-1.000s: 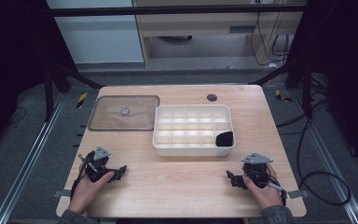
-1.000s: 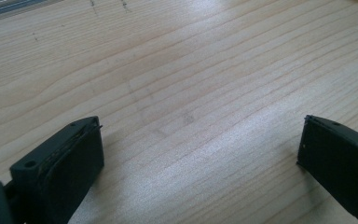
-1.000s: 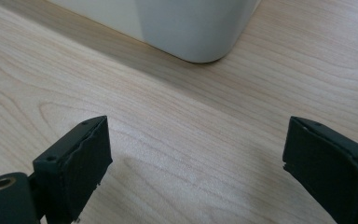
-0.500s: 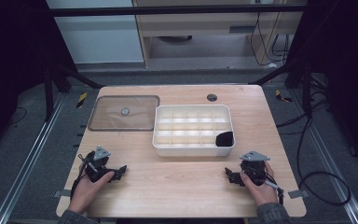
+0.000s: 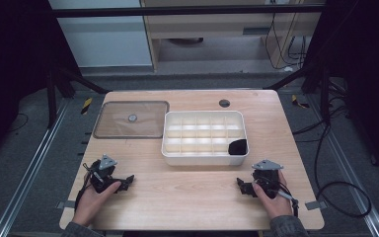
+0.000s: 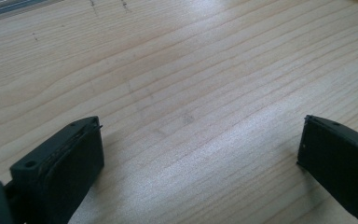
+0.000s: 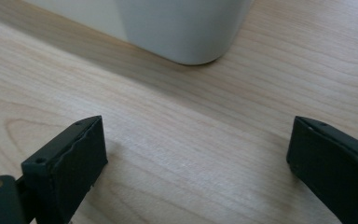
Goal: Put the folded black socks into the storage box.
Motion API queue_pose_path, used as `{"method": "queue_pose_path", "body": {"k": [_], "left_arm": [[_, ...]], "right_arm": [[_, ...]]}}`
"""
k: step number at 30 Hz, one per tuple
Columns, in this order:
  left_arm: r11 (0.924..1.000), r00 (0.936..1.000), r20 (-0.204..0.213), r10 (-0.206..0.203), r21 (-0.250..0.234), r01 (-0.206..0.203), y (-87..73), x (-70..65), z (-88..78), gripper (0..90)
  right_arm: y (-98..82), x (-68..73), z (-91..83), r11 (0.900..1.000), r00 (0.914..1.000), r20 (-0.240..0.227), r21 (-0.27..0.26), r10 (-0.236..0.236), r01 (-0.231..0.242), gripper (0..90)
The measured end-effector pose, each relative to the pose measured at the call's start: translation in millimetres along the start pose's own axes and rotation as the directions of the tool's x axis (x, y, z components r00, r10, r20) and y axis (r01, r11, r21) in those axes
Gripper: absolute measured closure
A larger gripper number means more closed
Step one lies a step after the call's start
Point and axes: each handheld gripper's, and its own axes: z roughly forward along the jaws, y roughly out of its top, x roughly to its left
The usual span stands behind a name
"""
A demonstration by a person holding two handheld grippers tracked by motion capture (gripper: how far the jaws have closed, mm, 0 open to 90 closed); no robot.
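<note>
The right gripper [image 5: 245, 187] has slid a little toward the person's edge of the table [image 5: 187, 207] and slightly leftward (a small drift, seen from the high view), its grey plate [image 5: 267, 165] now sitting lower, farther from the tray [image 5: 205, 159].

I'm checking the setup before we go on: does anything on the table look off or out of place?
Nothing looks spilled or damaged. The lid lies flat left of the box, off it. One black thing sits in the box's near right compartment; the others look empty. Both tongs, left and right, are open over bare wood.
</note>
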Motion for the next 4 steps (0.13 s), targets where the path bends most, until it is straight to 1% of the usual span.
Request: {"method": "queue_pose_path", "body": {"k": [1,2,4], "left_arm": [[1.0,1.0,0.0,0.0,0.0,0.0,0.0,0.0,0.0,0.0],[1.0,1.0,0.001,-0.003,0.0,0.003,0.0,-0.2,0.0,0.0],[1.0,1.0,0.001,0.0,0.0,0.0,0.1,0.0,0.1,0.0]], "right_arm": [[-0.3,0.9,0.1,1.0,1.0,-0.003,-0.003,-0.003,0.003,4.3],[-0.2,3.0,-1.0,1.0,0.9999,-0.005,0.004,0.014,-0.014,4.1],[-0.1,2.6,0.4,1.0,1.0,0.003,0.003,0.005,-0.005,3.4]]}}
